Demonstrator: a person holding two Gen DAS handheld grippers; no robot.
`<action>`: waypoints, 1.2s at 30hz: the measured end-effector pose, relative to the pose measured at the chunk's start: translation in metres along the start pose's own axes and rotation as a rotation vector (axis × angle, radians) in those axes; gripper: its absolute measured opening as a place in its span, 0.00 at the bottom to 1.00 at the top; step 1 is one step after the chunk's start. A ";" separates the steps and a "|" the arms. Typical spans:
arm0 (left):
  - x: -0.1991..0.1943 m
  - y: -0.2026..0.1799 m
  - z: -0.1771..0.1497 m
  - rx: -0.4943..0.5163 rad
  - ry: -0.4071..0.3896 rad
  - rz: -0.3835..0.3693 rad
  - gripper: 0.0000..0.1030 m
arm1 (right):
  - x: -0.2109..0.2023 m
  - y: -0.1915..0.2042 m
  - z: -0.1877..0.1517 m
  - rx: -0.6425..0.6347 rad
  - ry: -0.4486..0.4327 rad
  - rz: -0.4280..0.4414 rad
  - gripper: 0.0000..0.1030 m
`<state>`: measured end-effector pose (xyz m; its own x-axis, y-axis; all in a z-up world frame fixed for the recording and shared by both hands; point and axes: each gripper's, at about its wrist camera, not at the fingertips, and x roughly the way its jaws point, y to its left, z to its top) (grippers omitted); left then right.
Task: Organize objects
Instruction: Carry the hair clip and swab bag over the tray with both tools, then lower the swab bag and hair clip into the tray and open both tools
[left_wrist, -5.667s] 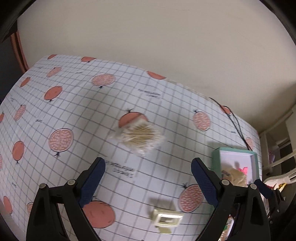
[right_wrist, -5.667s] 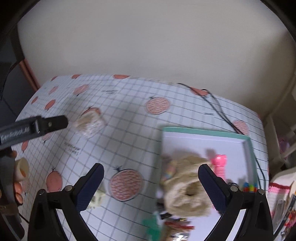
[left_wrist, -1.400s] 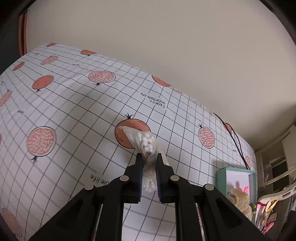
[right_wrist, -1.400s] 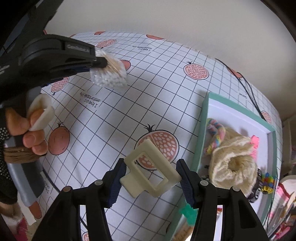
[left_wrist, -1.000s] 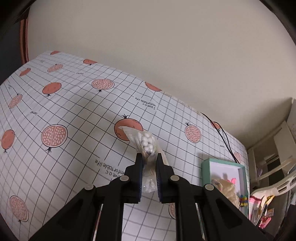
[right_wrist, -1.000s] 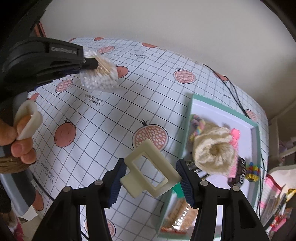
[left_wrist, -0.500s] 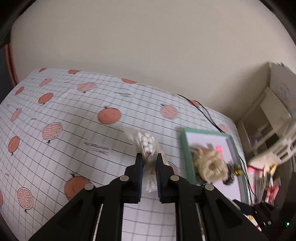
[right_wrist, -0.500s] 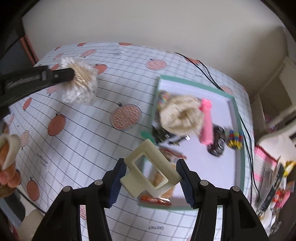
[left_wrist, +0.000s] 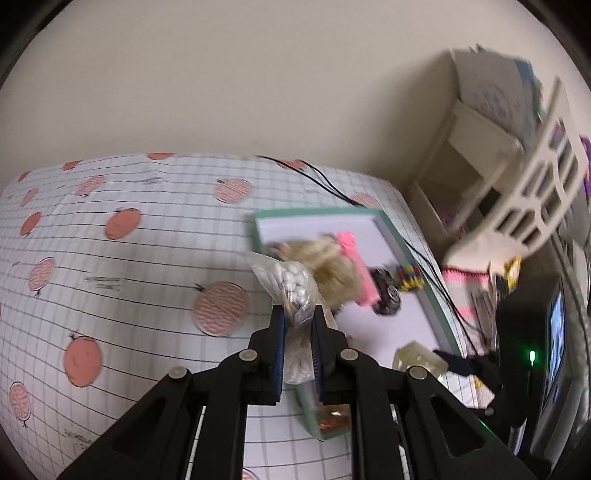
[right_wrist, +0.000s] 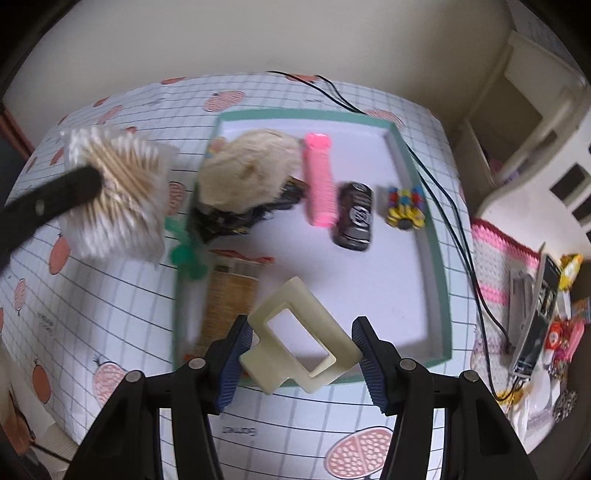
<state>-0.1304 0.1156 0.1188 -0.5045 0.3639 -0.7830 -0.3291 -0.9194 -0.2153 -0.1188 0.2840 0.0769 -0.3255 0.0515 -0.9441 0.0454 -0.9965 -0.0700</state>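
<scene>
Right wrist: right gripper (right_wrist: 301, 352) clamps cream rectangular hair claw (right_wrist: 299, 341); left gripper (left_wrist: 298, 341) pinches cotton-swab bag (left_wrist: 291, 291).

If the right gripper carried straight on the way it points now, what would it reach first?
The right gripper, shut on the cream hair clip, points down over the near end of the teal tray. Straight ahead looks like bare white tray floor, with the black can farther along; depth is hard to judge.

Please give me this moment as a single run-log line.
left claw: shut on cotton swab bag, held beside tray | right claw: shut on cream hair clip, above tray | neither released yet
</scene>
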 end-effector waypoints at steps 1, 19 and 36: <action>0.002 -0.005 -0.002 0.011 0.006 -0.002 0.13 | 0.002 -0.005 -0.001 0.009 0.005 -0.003 0.57; 0.039 -0.068 -0.029 0.128 0.093 -0.002 0.13 | 0.027 -0.047 -0.011 0.098 0.055 -0.031 0.58; 0.049 -0.067 -0.036 0.132 0.136 0.006 0.14 | 0.029 -0.046 -0.010 0.106 0.055 -0.041 0.58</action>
<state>-0.1040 0.1895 0.0737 -0.3975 0.3263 -0.8576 -0.4326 -0.8909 -0.1385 -0.1207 0.3316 0.0494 -0.2722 0.0928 -0.9578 -0.0677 -0.9947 -0.0772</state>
